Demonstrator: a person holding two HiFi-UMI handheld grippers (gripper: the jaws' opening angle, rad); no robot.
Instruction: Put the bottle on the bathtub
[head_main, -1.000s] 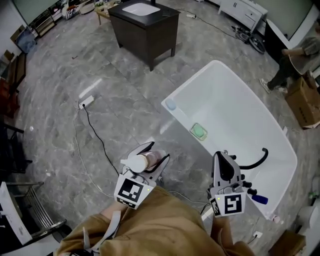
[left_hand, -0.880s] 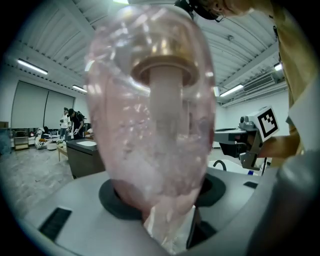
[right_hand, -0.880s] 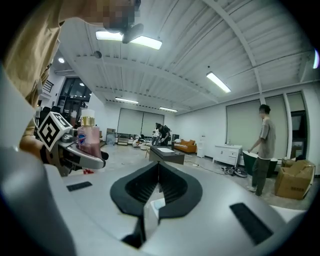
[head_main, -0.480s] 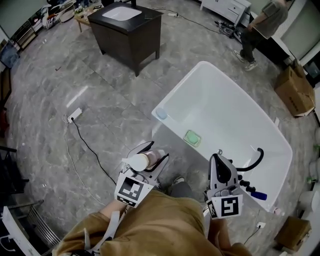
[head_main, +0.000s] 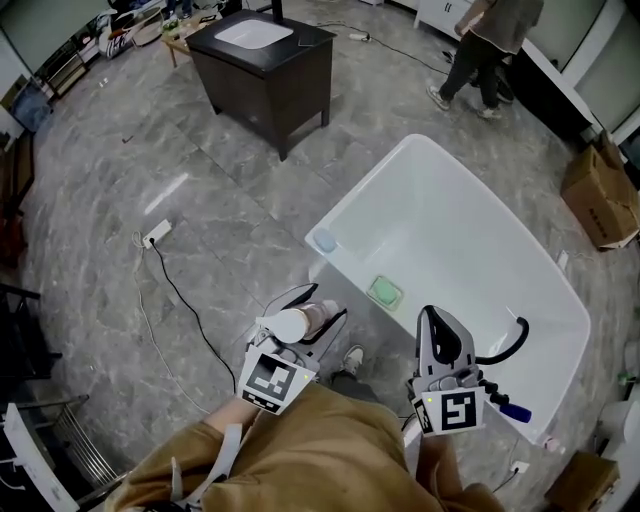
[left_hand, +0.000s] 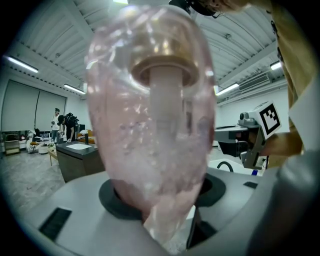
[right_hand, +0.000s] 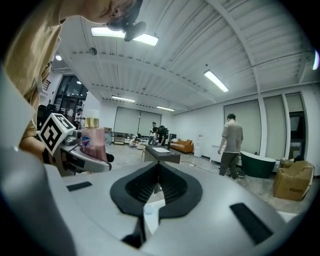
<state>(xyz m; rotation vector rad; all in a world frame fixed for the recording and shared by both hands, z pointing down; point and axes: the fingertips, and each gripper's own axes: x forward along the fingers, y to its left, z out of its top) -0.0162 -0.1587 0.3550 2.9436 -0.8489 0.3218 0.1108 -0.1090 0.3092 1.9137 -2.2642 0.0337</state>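
A pink translucent bottle (head_main: 299, 323) with a gold collar and pale cap lies in my left gripper (head_main: 318, 306), which is shut on it. It hangs over the grey floor just left of the white bathtub (head_main: 352, 207), short of the near rim. In the left gripper view the bottle (left_hand: 150, 115) fills most of the frame. My right gripper (head_main: 437, 318) is shut with nothing in it, above the tub's near rim beside a black faucet (head_main: 508, 340). From the right gripper view its jaws (right_hand: 158, 165) meet, and the bottle (right_hand: 93, 141) shows at the left.
A green soap dish (head_main: 384, 292) and a blue item (head_main: 323, 241) sit on the tub's left rim. A dark vanity cabinet (head_main: 268, 62) stands at the back. A person (head_main: 488, 38) walks beyond the tub, cardboard box (head_main: 600, 188) at right, power strip and cable (head_main: 155, 235) on the floor.
Both grippers kept their hold and place in view. The scene shifted a little, the tub sitting closer under my right gripper. The person at the back walked leftward.
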